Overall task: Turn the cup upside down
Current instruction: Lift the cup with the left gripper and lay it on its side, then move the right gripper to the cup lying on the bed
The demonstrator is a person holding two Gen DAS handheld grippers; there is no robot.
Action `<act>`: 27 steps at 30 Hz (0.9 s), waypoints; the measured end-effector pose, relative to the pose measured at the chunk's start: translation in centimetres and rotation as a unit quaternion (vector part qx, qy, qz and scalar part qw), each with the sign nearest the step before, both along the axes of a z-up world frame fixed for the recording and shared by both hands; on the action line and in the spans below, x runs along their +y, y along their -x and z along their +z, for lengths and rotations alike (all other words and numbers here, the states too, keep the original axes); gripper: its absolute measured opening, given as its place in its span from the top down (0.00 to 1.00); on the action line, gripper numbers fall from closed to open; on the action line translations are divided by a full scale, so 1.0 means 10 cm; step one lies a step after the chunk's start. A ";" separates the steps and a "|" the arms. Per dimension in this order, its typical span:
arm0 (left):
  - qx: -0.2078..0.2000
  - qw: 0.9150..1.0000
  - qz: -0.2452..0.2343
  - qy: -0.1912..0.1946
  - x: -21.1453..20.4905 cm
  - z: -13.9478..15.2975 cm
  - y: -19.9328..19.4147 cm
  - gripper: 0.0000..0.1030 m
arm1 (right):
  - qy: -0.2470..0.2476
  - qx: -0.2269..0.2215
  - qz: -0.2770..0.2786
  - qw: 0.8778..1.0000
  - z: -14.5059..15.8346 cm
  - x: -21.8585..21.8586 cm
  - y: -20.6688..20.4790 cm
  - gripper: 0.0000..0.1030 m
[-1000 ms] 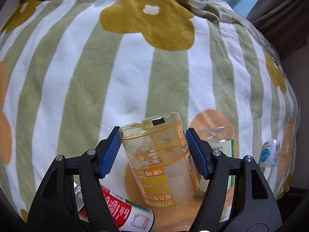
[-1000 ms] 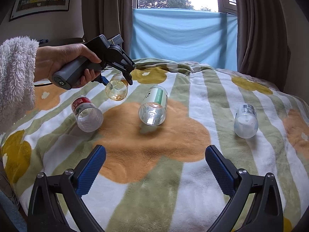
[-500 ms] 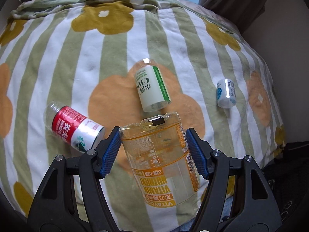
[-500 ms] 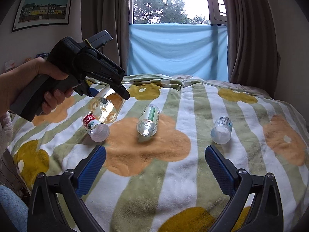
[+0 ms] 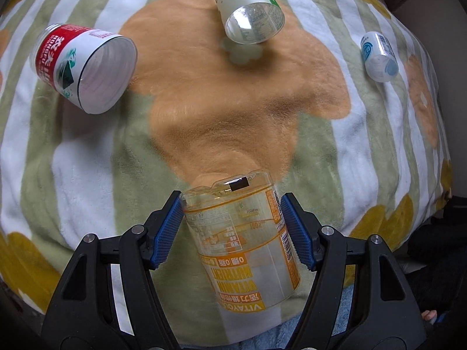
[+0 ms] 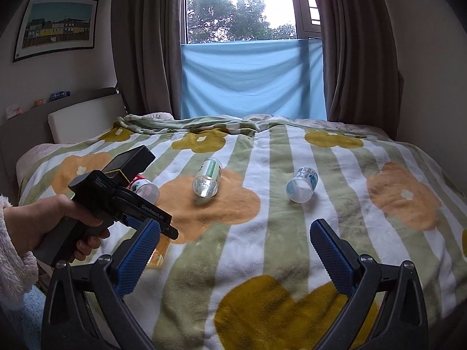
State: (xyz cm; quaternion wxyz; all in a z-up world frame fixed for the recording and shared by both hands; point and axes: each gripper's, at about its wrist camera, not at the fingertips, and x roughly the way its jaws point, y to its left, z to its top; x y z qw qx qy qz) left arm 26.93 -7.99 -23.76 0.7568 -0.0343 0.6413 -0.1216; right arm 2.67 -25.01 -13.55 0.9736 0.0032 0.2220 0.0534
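The left claw (image 5: pixel 232 227) is pinched on the orange-labelled cup (image 5: pixel 242 233), its blue pads pressed to opposite sides of the clear wall, and the cup is held in the air just above the near edge of the bed (image 5: pixel 87 151), over the lower lobe of the orange flower. The label is seen inverted, yet which end is open cannot be told for certain. For the step to be done well, the cup should be brought fully vertical, lowered until its rim is seated flat in the plush blanket, and released only then, since soft fabric may tip it. Further along the bed, a red-labelled cup (image 5: pixel 84 67), a green-labelled cup (image 5: pixel 251 8) and a blue-labelled cup (image 5: pixel 379 57) are left lying on their sides. The right claw (image 6: pixel 233 259) is held spread and empty near the near edge.
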 end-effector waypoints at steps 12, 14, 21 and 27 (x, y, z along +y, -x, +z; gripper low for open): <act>-0.077 0.997 -0.003 -0.028 0.09 0.37 0.24 0.02 | -0.002 -0.002 0.004 1.000 0.13 -0.04 0.10 0.00; -0.092 0.995 -0.003 -0.023 0.15 0.52 0.31 0.02 | -0.005 -0.001 0.010 1.000 0.19 -0.03 0.08 0.00; -0.165 0.986 0.004 -0.009 0.44 0.93 0.68 0.00 | 0.005 0.044 0.063 0.997 0.54 0.13 -0.25 0.00; -0.200 0.980 0.005 0.000 0.66 0.90 1.08 0.00 | -0.019 0.159 0.115 0.980 0.47 0.42 -0.88 0.00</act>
